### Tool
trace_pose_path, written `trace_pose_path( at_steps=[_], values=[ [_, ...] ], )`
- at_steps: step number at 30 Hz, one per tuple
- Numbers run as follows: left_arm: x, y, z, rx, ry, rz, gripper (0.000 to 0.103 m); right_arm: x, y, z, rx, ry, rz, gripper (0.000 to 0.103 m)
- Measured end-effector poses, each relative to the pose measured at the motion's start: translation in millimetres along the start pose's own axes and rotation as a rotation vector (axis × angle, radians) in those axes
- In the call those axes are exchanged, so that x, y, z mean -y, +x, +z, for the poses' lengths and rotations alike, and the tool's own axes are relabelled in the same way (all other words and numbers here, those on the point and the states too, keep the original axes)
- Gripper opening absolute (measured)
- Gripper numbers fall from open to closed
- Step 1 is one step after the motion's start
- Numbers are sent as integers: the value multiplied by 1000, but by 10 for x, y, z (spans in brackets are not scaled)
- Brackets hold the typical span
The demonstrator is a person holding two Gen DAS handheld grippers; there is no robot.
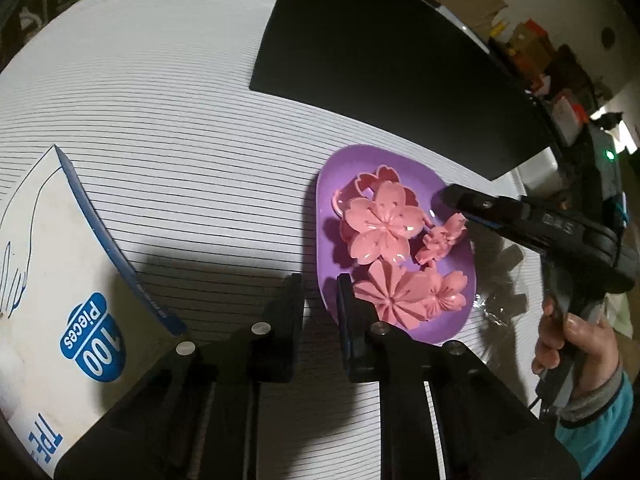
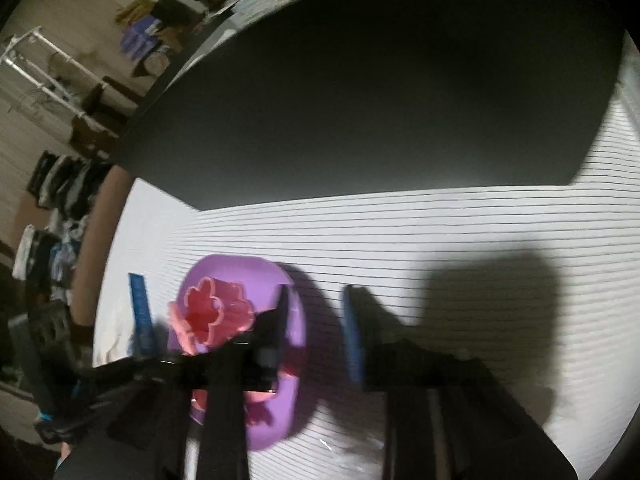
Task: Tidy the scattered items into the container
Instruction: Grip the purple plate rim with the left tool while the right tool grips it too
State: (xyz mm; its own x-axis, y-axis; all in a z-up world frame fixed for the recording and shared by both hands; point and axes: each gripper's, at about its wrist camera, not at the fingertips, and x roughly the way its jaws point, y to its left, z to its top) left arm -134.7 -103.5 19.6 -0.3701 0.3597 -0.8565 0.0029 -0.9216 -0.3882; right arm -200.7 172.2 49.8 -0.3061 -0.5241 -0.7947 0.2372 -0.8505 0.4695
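A purple bowl (image 1: 404,160) holds several pink flower-shaped pieces (image 1: 380,226). My left gripper (image 1: 318,286) is open and empty at the bowl's near left rim, its right finger just over the rim. My right gripper (image 1: 452,196) reaches over the bowl's right rim from the right, close to a small pink flower (image 1: 442,238). In the right wrist view the right gripper (image 2: 316,300) is open and empty above the bowl (image 2: 240,268), with a pink flower cutter (image 2: 208,312) to its left.
A white and blue glove box (image 1: 68,280) lies at the left on the striped white cloth (image 1: 180,140). A black mat (image 1: 380,60) covers the far side of the table. A crumpled clear wrapper (image 1: 500,280) lies right of the bowl.
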Motion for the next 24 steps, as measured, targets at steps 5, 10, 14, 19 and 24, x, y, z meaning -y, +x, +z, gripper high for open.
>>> trace_pose_path(
  at_steps=[5,10,14,19,24],
  values=[
    [13,-69,54,41,1,45,54,37,-283,-248,30,25,1,52],
    [19,-4,106,55,20,61,59,-130,-192,-452,-25,-19,-1,37],
    [107,48,127,58,60,80,55,-217,-47,-439,-46,-57,-64,20],
    [99,39,130,44,61,109,54,-211,-22,-418,-39,-54,-78,14],
    [86,47,144,30,63,115,55,-142,-49,-436,-32,-40,-62,15]
  ],
)
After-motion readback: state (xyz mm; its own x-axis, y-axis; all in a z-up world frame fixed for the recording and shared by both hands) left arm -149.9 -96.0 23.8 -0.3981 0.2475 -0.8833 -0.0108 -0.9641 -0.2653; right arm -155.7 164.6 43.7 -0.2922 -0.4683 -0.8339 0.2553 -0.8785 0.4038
